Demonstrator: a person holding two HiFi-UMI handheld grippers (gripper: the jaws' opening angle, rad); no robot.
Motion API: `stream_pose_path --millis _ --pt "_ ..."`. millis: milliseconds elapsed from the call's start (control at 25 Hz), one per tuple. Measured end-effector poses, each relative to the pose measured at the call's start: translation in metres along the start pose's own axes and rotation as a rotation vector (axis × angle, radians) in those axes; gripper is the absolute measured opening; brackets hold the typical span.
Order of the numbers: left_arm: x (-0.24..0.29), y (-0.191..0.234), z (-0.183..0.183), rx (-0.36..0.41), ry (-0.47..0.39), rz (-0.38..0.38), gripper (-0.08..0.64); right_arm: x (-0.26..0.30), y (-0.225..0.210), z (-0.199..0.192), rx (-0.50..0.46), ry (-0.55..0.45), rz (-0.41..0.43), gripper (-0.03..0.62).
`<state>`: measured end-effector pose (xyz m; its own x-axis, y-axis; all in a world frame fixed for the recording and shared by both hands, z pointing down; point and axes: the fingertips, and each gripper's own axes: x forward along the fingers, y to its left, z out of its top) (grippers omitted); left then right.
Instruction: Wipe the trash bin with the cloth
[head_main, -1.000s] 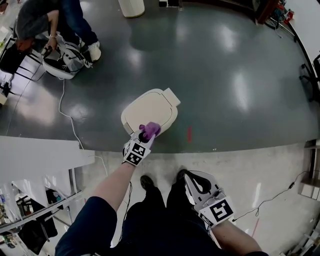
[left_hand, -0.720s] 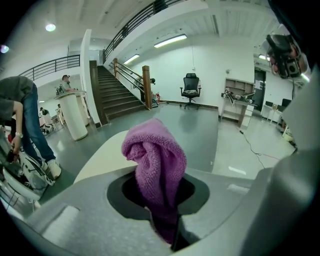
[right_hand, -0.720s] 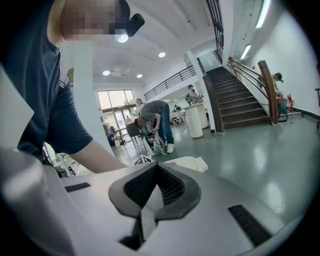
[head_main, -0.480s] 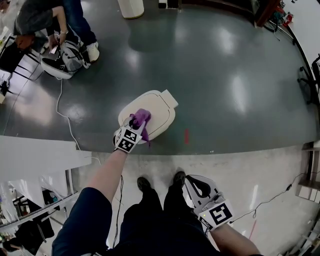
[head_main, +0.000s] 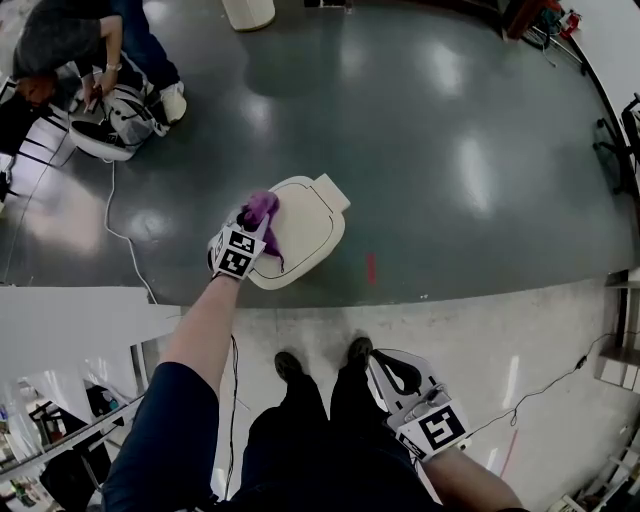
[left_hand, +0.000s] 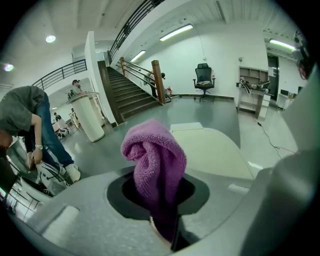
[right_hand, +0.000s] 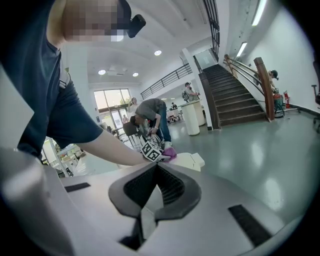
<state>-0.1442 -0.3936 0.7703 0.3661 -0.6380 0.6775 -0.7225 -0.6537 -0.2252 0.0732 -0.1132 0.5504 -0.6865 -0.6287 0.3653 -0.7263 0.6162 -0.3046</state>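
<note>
**Left gripper with cloth on bin lid; right gripper idle**

The trash bin (head_main: 312, 228) is located on the floor directly ahead of the person's shoes (head_main: 291, 365). A cream, rounded lid with a small rectangular tab at its far edge is presented to the head view; the lid surface is smooth and matt. The cloth (head_main: 262, 208), a purple knitted piece bunched into a lump, is laid on the lid's left far part. It is clamped between the closed fingers of the left gripper (head_main: 252, 228), and a folded mass is seen standing out beyond the jaws in the left gripper view.

The right gripper (head_main: 392, 368) is held low beside the person's right leg, well apart from the bin. Its jaws are brought together with nothing between them.

The bin is stood on a dark grey glossy floor (head_main: 450, 150), near the border with a paler strip (head_main: 500, 330). A short red mark (head_main: 371, 268) is painted just right of the bin. A white cable (head_main: 118, 225) is run across the floor at the left. A second person (head_main: 70, 40) is bent over equipment at the far left. A staircase (left_hand: 130, 95) and an office chair (left_hand: 202, 76) are visible in the hall.
</note>
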Motion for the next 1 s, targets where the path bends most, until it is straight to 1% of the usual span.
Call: stream_pose_path --millis 160,280,400,480,600,720,840,1000 --pt "0.002 0.004 0.003 -0.017 0.006 0.012 0.067 0.002 -0.001 0.004 -0.008 -0.006 0.002 0.011" --pt "-0.002 -0.007 0.003 -0.027 -0.005 -0.005 0.067 0.003 0.001 0.006 -0.010 -0.011 0.005 0.011" --pt "-0.008 -0.033 0.007 -0.020 -0.034 -0.046 0.067 0.001 0.006 0.008 -0.016 -0.018 0.014 0.011" --pt "-0.012 -0.052 0.007 -0.034 -0.050 -0.072 0.067 -0.001 0.010 0.008 -0.022 -0.019 0.023 0.011" --pt "-0.019 -0.077 0.006 -0.059 -0.067 -0.090 0.067 -0.004 0.013 0.007 -0.025 -0.021 0.027 0.011" --pt "-0.024 -0.094 0.008 -0.042 -0.077 -0.105 0.067 -0.009 0.015 0.004 -0.022 -0.023 0.025 0.011" --pt "-0.028 -0.110 0.009 -0.045 -0.073 -0.133 0.067 -0.012 0.015 0.000 -0.017 -0.023 0.027 0.011" --pt "-0.029 -0.137 0.010 -0.010 -0.065 -0.176 0.067 -0.015 0.014 -0.001 -0.011 -0.026 0.031 0.011"
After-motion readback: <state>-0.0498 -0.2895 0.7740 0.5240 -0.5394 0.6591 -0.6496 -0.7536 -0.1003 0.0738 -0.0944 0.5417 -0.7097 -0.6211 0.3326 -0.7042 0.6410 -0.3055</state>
